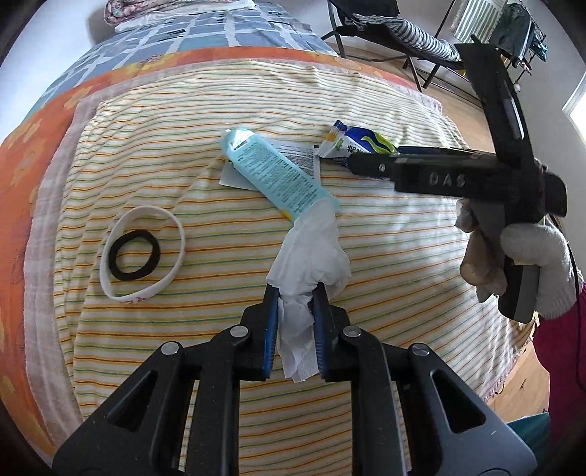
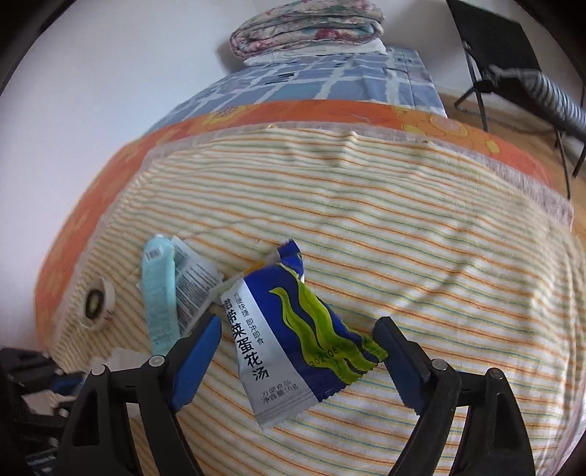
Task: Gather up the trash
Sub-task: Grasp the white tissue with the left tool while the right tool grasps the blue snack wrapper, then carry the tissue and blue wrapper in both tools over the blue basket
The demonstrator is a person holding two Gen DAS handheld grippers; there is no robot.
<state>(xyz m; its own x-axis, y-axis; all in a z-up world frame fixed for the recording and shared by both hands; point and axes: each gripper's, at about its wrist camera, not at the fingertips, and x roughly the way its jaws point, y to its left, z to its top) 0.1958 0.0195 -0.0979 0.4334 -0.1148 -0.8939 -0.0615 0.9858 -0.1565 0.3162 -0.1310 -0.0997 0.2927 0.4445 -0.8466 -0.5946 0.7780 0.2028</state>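
Observation:
My left gripper (image 1: 296,289) is shut on a crumpled white tissue (image 1: 311,249), which hangs just above the striped bedcover (image 1: 403,256). Beyond it lies a light blue tube (image 1: 271,172) on a printed leaflet (image 1: 296,153). Further right, a blue and green soup packet (image 1: 360,141) lies at the tips of my right gripper, which a gloved hand (image 1: 527,256) holds. In the right wrist view my right gripper (image 2: 298,324) is open. The soup packet (image 2: 271,366) lies between its blue pads, which do not press on it. The tube (image 2: 157,293) is just left of it.
A white wristband (image 1: 146,211) with a black hair tie (image 1: 133,275) inside it lies on the left of the cover. A folded quilt (image 2: 307,25) sits at the bed's far end. A folding chair (image 1: 403,33) stands on the wooden floor to the right.

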